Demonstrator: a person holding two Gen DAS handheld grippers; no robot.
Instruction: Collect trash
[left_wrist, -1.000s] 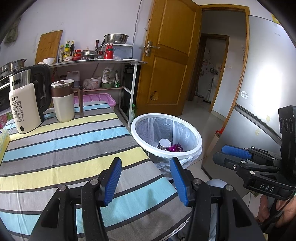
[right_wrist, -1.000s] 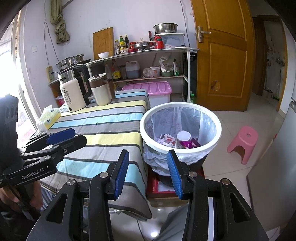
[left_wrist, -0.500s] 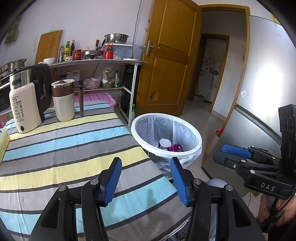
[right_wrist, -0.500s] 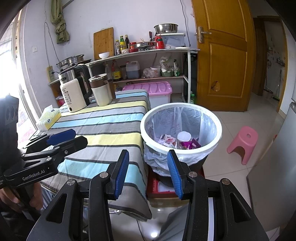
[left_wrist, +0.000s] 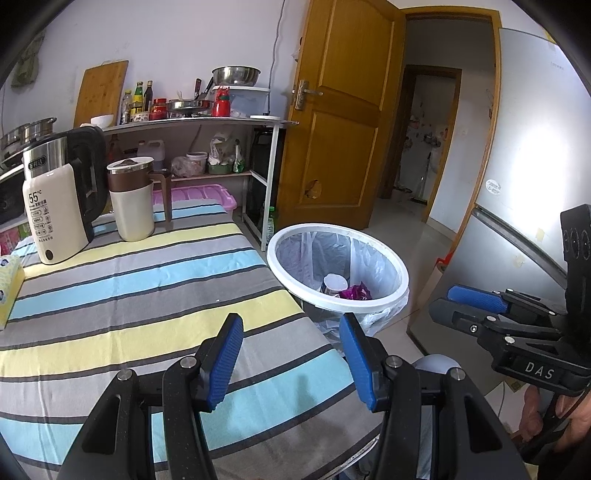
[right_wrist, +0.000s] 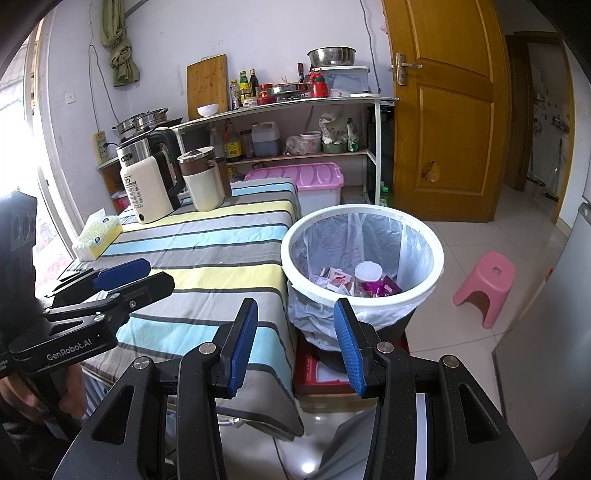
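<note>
Both your left gripper (left_wrist: 291, 354) and right gripper (right_wrist: 295, 343) gape empty; trash (right_wrist: 354, 282) already fills the bin (right_wrist: 437, 254) ahead, apparently finished.

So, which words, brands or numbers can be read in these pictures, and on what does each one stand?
"55°C": on the cream front of the kettle; the small lines below it are too small to read.
"DAS": on the right gripper, seen from the left wrist.
"GenRobot.AI": on the left gripper, seen from the right wrist.
Tissue box, wrappers in the bin, bottle labels on the shelf: print too small or blurred to read.
</note>
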